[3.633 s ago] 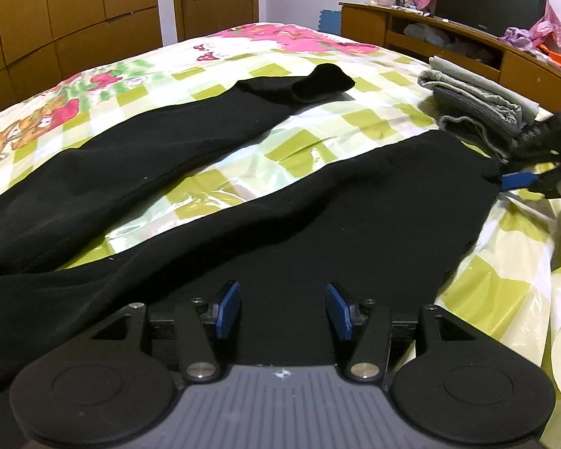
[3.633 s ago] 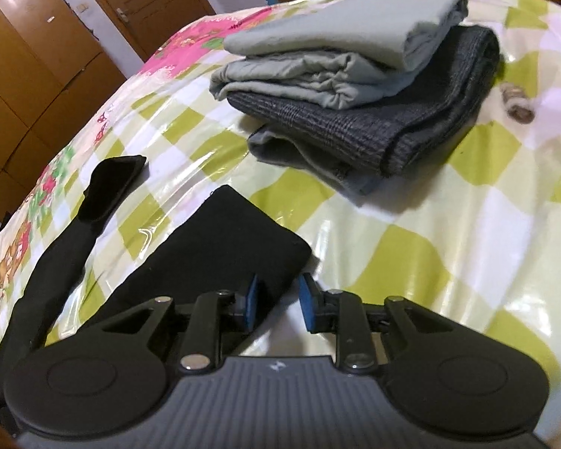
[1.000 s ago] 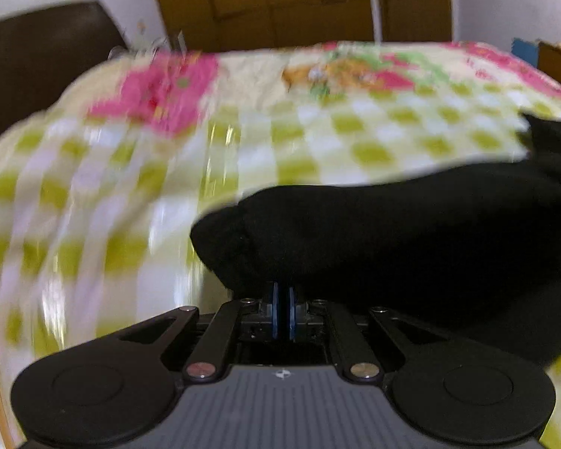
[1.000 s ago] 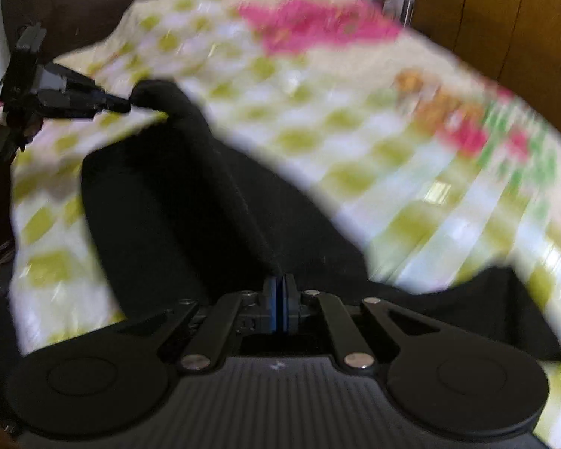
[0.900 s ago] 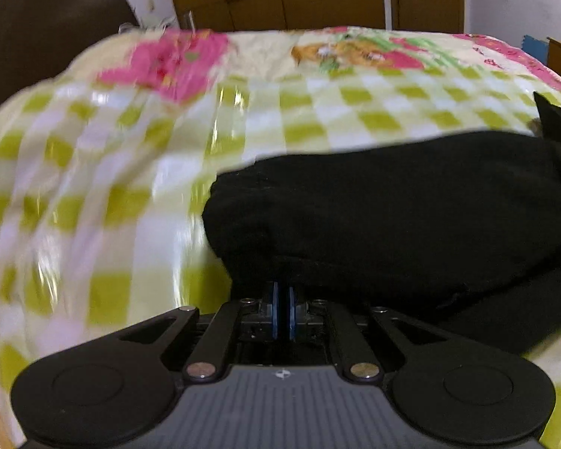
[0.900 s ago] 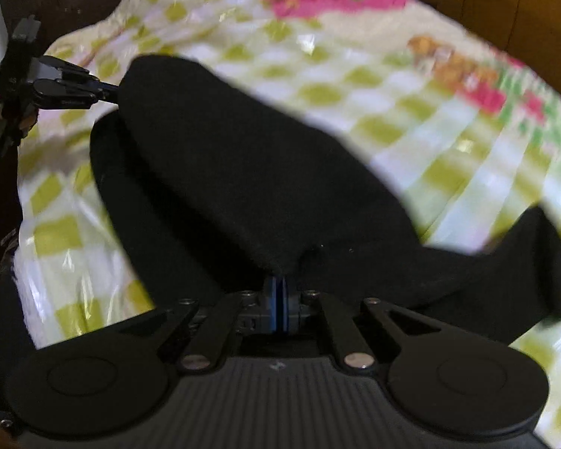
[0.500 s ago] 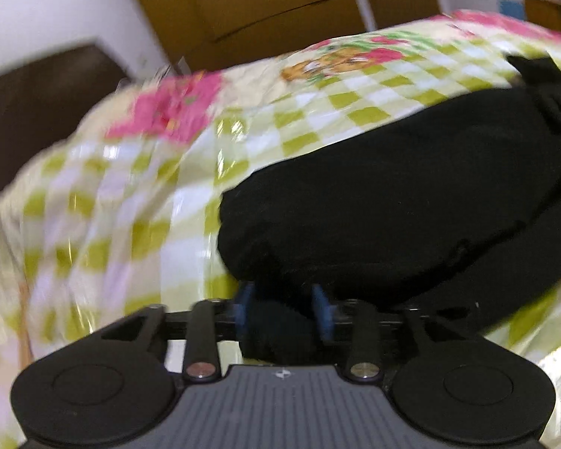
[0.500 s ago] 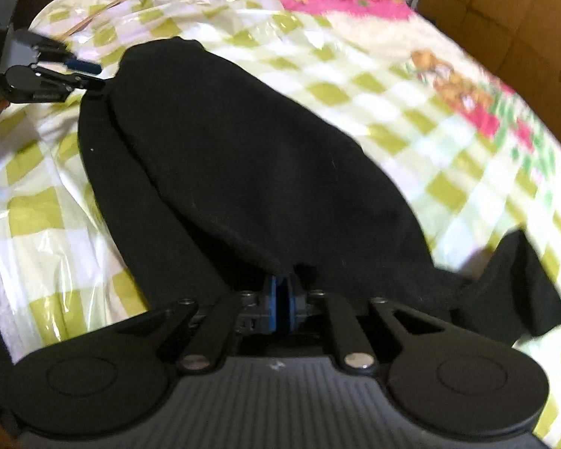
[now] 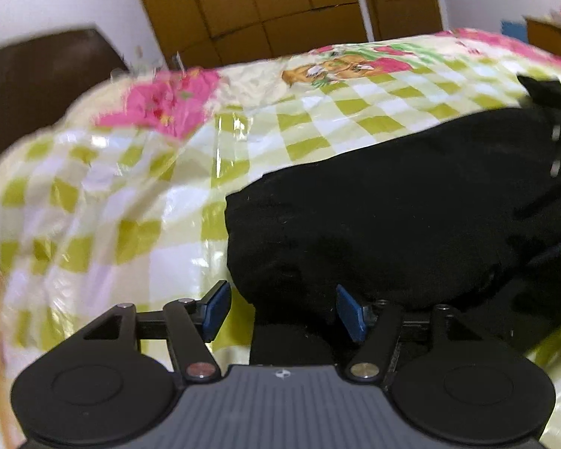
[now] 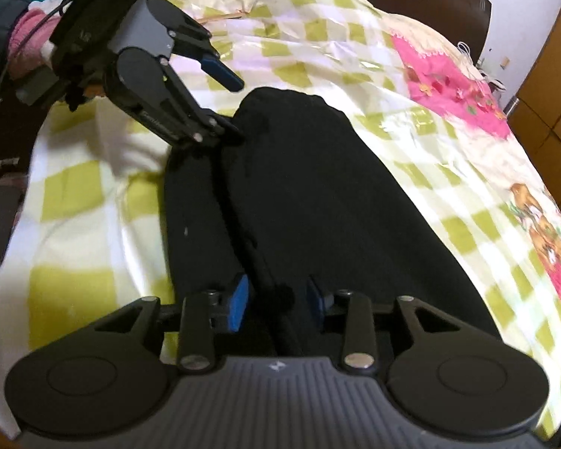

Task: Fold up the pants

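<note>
On the checked bedspread (image 9: 131, 224), the black pants (image 10: 318, 194) lie doubled, one leg over the other toward twelve o'clock. Left gripper (image 9: 282, 308) and right gripper (image 10: 276, 301) both stand apart, cloth released; crosswise folds likely remain.

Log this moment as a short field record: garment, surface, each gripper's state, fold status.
garment: black pants, one leg laid over the other
surface: bed with a green-checked cover
left gripper: open, blue pads on either side of the pants' edge, not clamped
right gripper: open, pads straddling a ridge of fabric
fold status: lengthwise fold laid down; the upper layer sits offset, with a strip of the lower layer showing along one side
background: wooden wardrobe, dark headboard
</note>
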